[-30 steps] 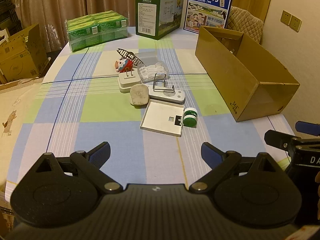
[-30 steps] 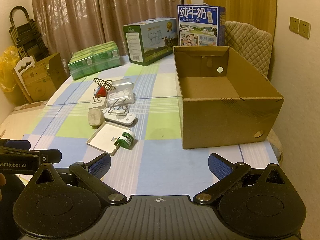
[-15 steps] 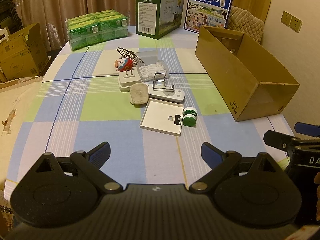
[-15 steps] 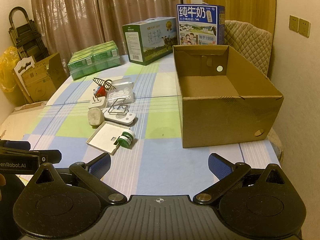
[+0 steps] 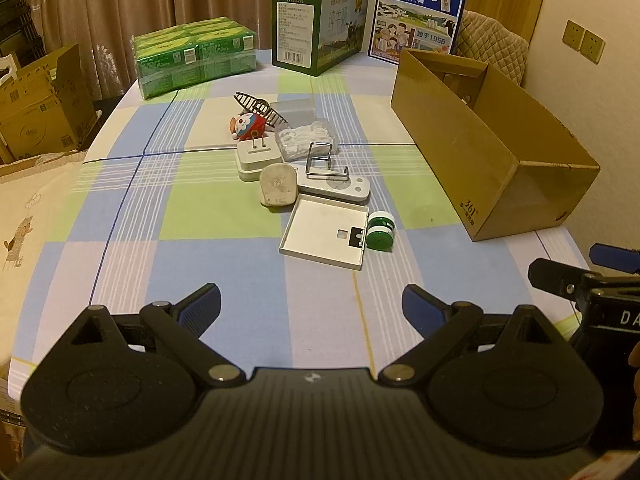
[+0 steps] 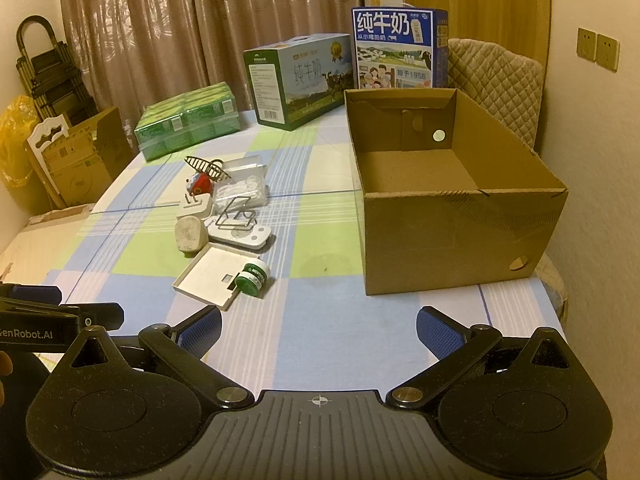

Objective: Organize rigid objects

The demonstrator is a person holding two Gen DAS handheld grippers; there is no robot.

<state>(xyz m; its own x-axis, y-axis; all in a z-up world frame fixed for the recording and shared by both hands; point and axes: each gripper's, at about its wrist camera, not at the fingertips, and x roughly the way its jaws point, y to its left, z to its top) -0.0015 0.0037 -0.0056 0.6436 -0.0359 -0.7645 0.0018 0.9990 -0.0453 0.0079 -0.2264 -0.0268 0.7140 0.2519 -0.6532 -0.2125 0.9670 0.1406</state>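
Observation:
A cluster of small items lies mid-table: a white square lid (image 5: pixel 326 234), a green jar (image 5: pixel 380 231) on its side, a white remote (image 5: pixel 336 188) with a wire stand (image 5: pixel 322 160), a grey plug (image 5: pixel 277 187), a white adapter (image 5: pixel 256 158), a red toy (image 5: pixel 248 126) and a clear bag (image 5: pixel 306 142). An open, empty cardboard box (image 6: pixel 448 196) stands to their right. My left gripper (image 5: pixel 312 306) is open and empty near the front edge. My right gripper (image 6: pixel 318 330) is open and empty, in front of the box.
At the table's back stand a green wrapped pack (image 5: pixel 194 56), a green milk carton (image 5: pixel 318 28) and a blue milk carton (image 5: pixel 418 16). A padded chair (image 6: pixel 494 88) is behind the box. Cardboard boxes (image 5: pixel 36 108) sit on the floor at left.

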